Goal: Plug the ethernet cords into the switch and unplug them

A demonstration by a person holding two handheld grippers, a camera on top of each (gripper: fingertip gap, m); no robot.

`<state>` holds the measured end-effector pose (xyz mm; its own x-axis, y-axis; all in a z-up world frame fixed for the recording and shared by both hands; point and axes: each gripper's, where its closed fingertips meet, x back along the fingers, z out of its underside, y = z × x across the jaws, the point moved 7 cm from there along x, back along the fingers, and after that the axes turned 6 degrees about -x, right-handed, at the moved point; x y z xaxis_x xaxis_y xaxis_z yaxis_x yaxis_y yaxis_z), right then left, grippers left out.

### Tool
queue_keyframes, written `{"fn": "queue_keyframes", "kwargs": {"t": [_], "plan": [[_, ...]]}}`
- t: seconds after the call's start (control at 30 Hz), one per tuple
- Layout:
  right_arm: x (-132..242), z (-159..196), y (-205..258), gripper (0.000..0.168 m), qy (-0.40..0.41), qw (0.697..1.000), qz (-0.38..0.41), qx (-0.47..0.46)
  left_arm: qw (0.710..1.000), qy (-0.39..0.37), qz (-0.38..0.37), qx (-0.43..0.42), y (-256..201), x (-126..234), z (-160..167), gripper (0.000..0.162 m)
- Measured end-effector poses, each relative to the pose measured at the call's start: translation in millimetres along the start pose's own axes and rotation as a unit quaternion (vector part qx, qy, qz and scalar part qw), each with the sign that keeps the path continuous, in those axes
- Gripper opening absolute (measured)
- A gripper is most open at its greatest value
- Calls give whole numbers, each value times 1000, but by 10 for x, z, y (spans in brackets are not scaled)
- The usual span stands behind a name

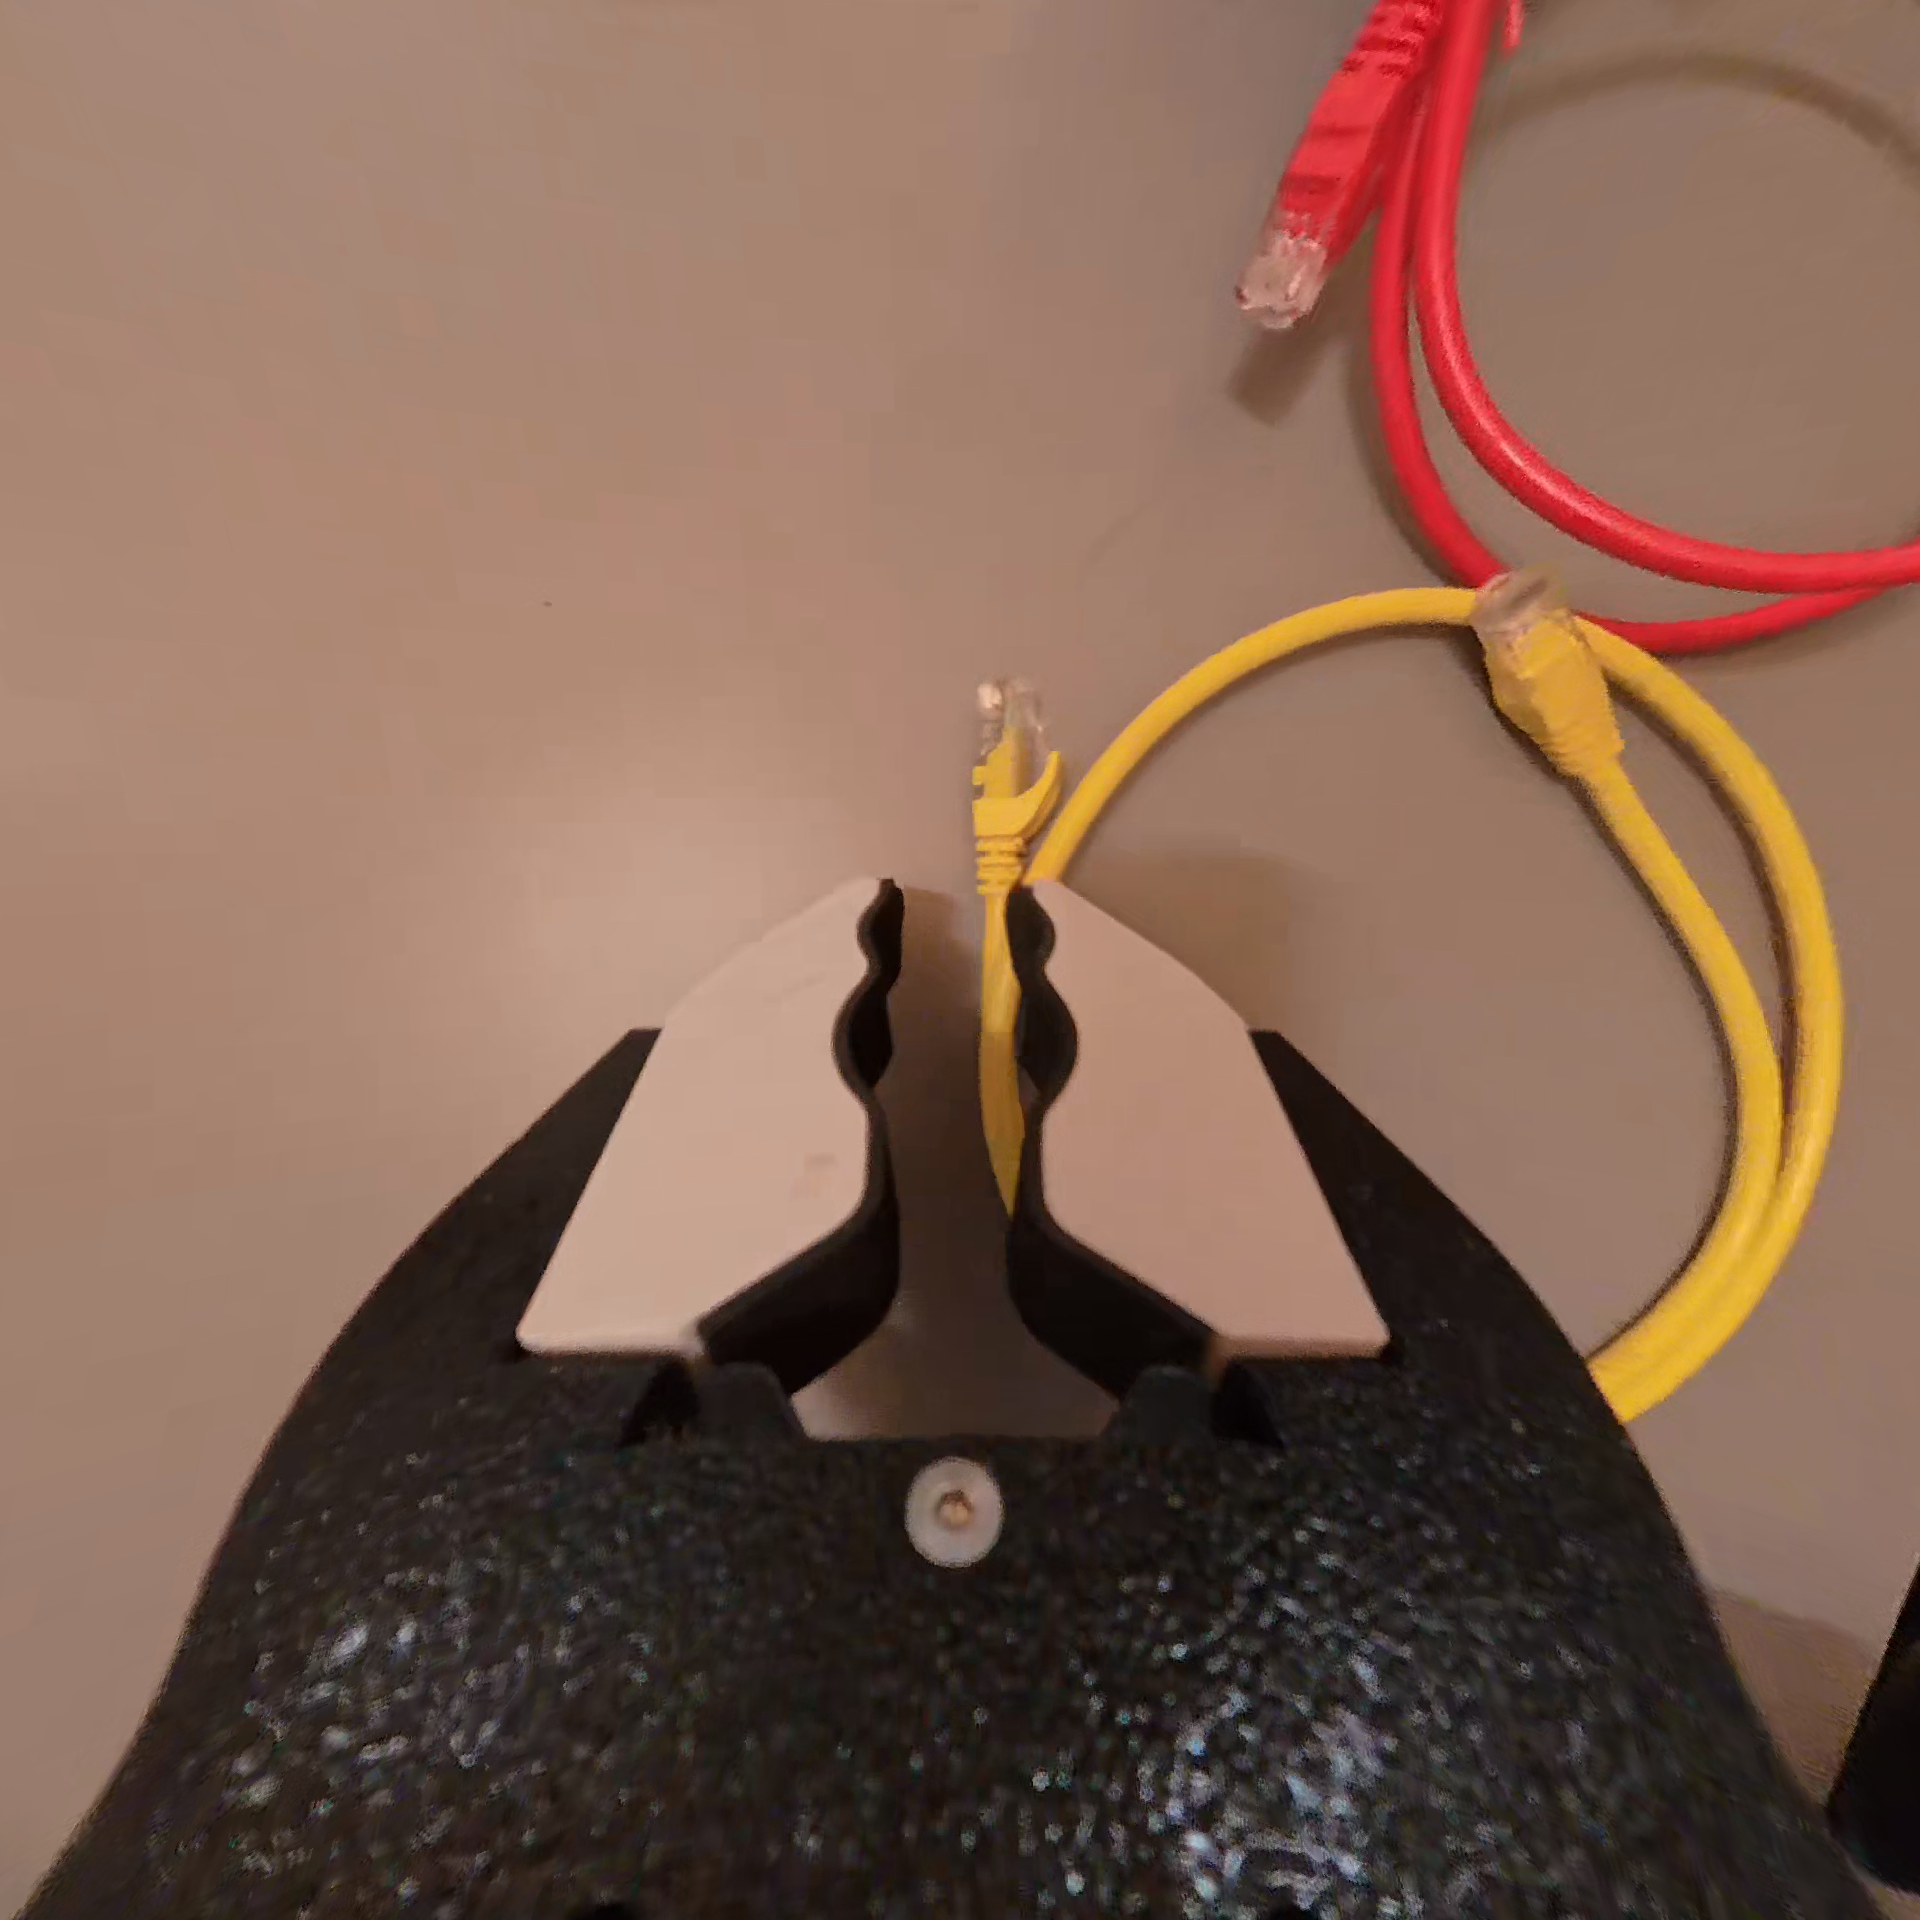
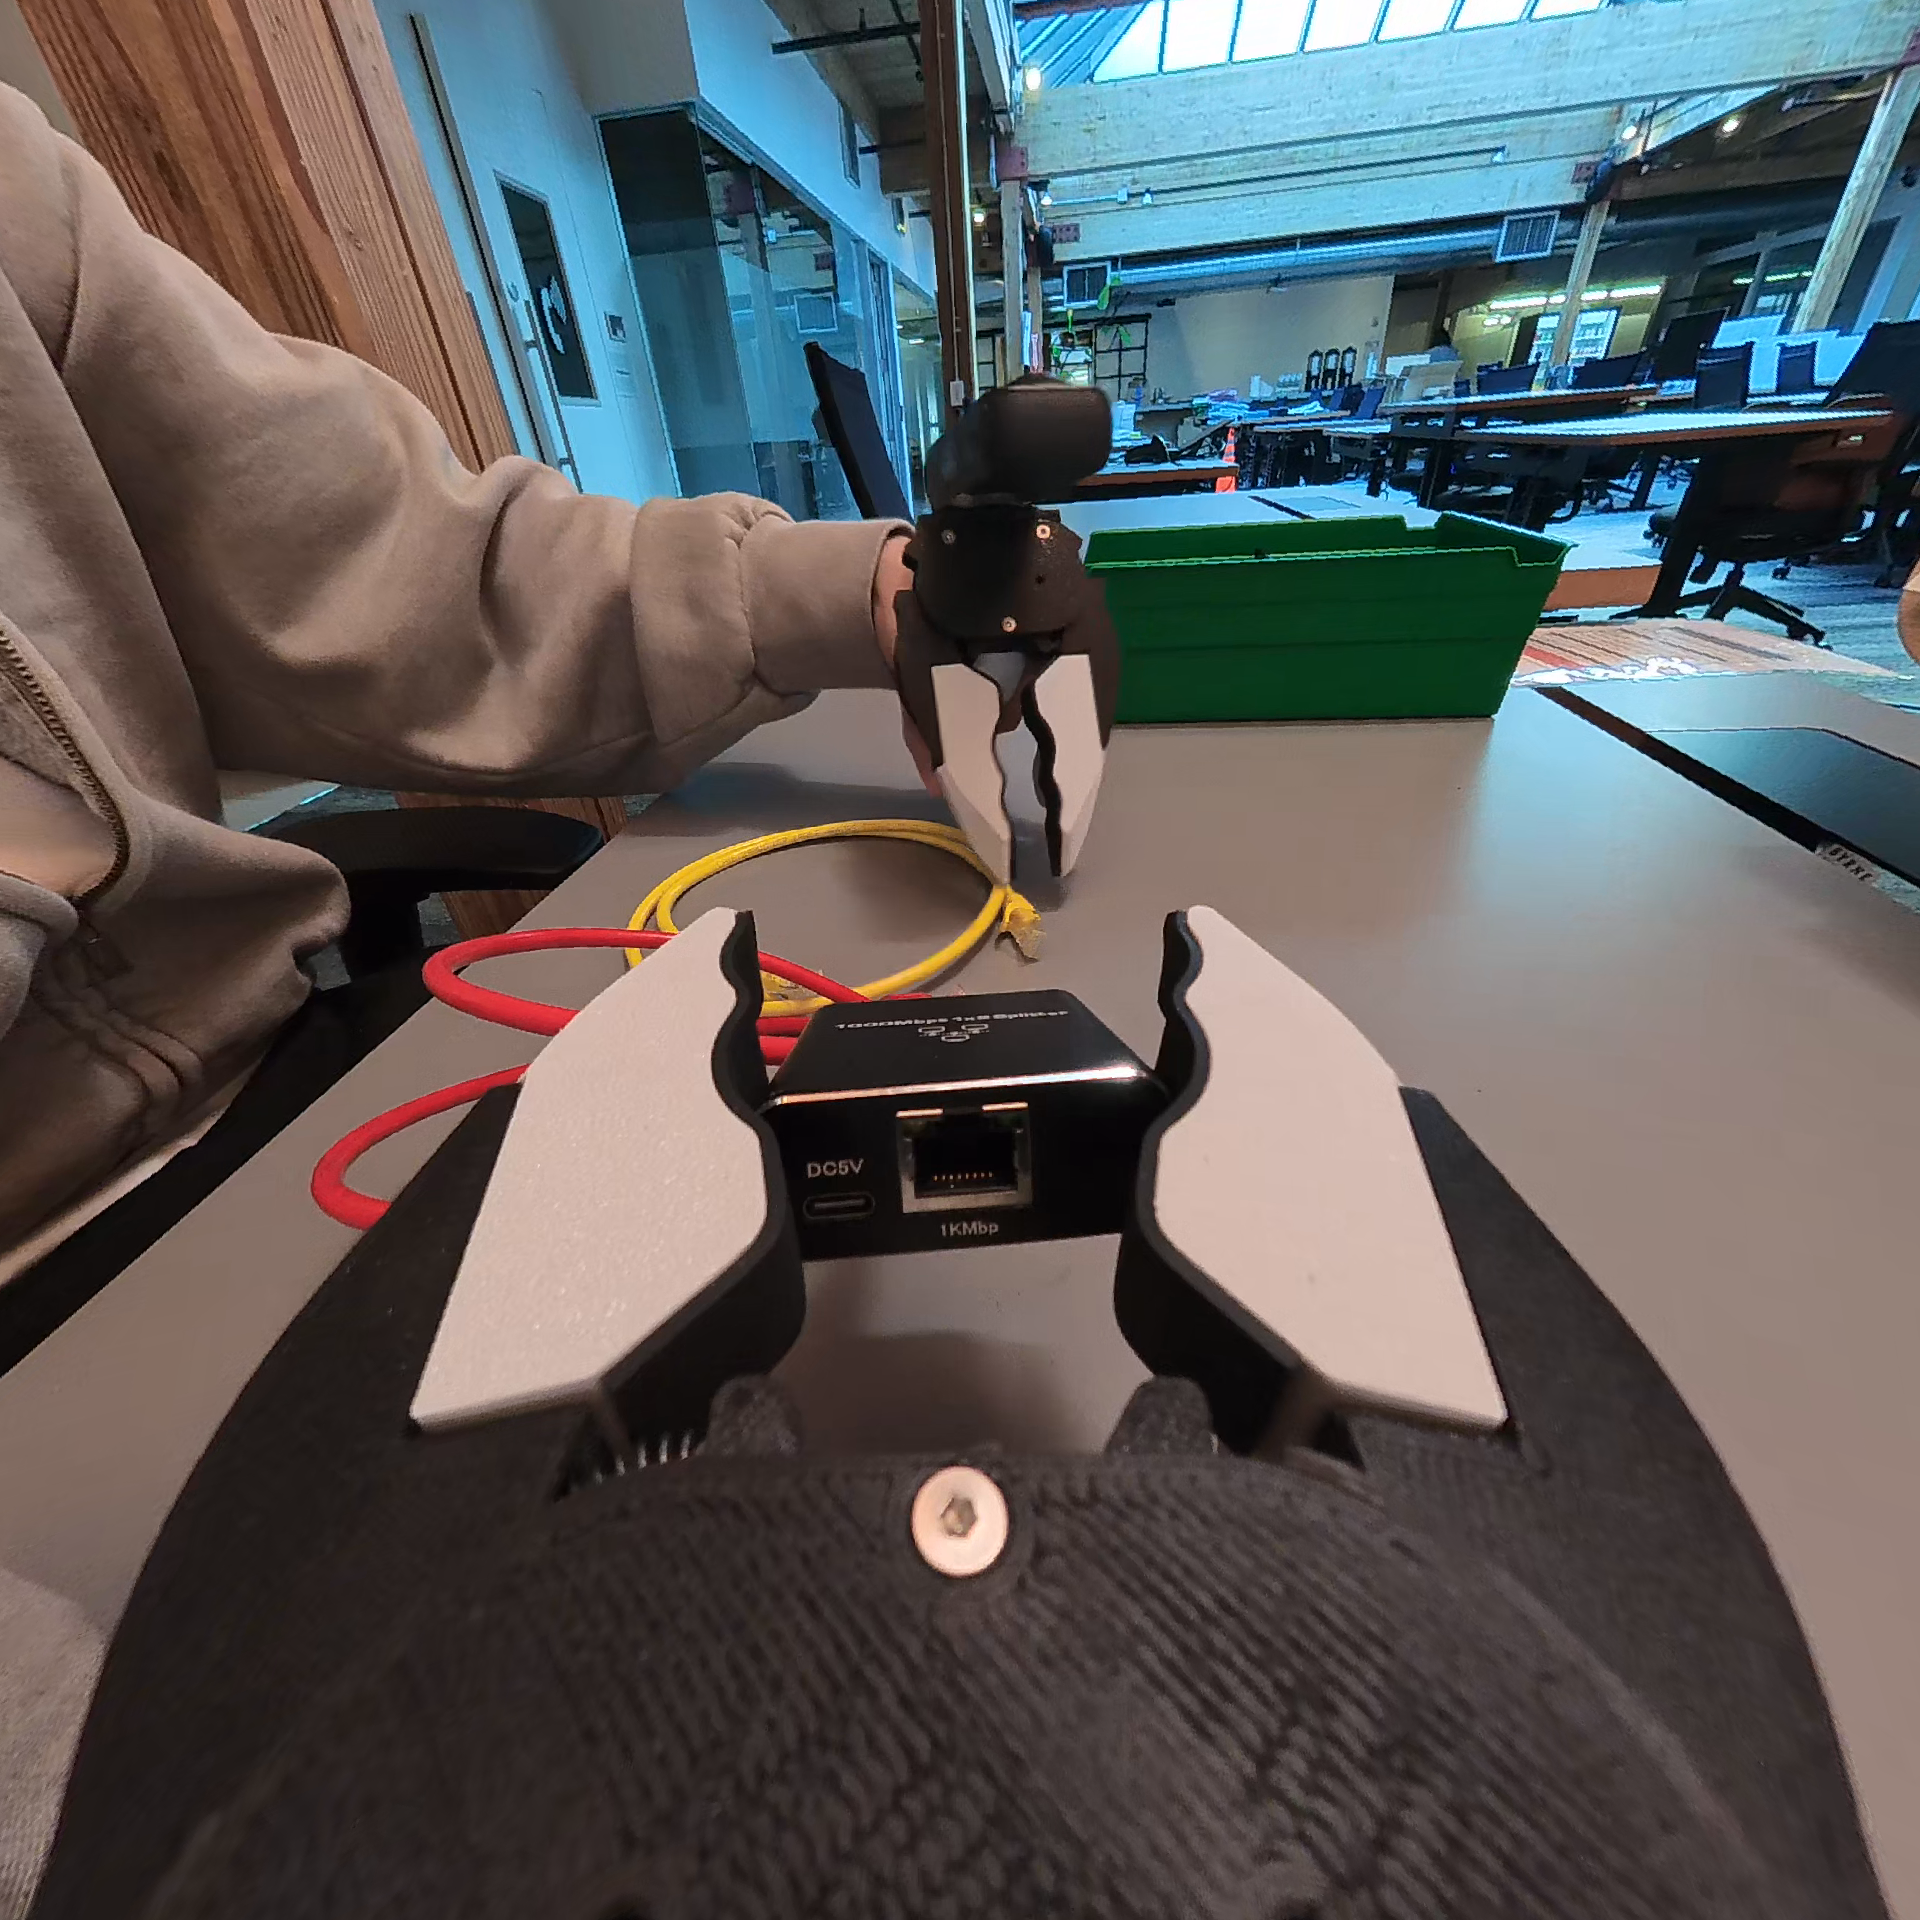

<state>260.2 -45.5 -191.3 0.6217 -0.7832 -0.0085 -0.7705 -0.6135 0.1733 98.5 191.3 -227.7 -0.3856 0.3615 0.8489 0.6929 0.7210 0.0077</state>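
My right gripper is shut on the black switch, one finger on each side; its near face shows an empty ethernet port. The yellow cord lies coiled on the grey table. One of its plugs lies just past my left gripper, which points down at the table. The left jaws stand a narrow gap apart, and the cord runs through the gap along the right finger. The second yellow plug rests on the coil. The red cord and its plug lie beyond.
In the right wrist view the left gripper hovers over the yellow plug, held by a person's sleeved arm. A green bin stands behind it on the table. The red cord loops toward the table's left edge. The tips of one gripper are about 20 cm away from the tips of the other.
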Motion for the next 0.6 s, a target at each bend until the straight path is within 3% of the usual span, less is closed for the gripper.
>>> {"fn": "queue_keyframes", "kwargs": {"t": [0.13,0.27,0.37,0.53,0.6], "plan": [[0,-1,-6,75,1,1000,-1,-4,999,15,5,-31,-96,-41,3,23],[-3,0,0,75,1,1000,0,-1,997,-52,-49,-2,13,63,-92,24],[-1,0,2,75,0,1000,0,0,999,-13,-19,-27,-68,39,-47,25],[-2,0,1,75,1,1000,0,-1,986,63,-84,-131,-217,-58,7,23],[-2,1,2,75,1,1000,0,0,980,67,-103,-157,-259,-96,14,15]]}}
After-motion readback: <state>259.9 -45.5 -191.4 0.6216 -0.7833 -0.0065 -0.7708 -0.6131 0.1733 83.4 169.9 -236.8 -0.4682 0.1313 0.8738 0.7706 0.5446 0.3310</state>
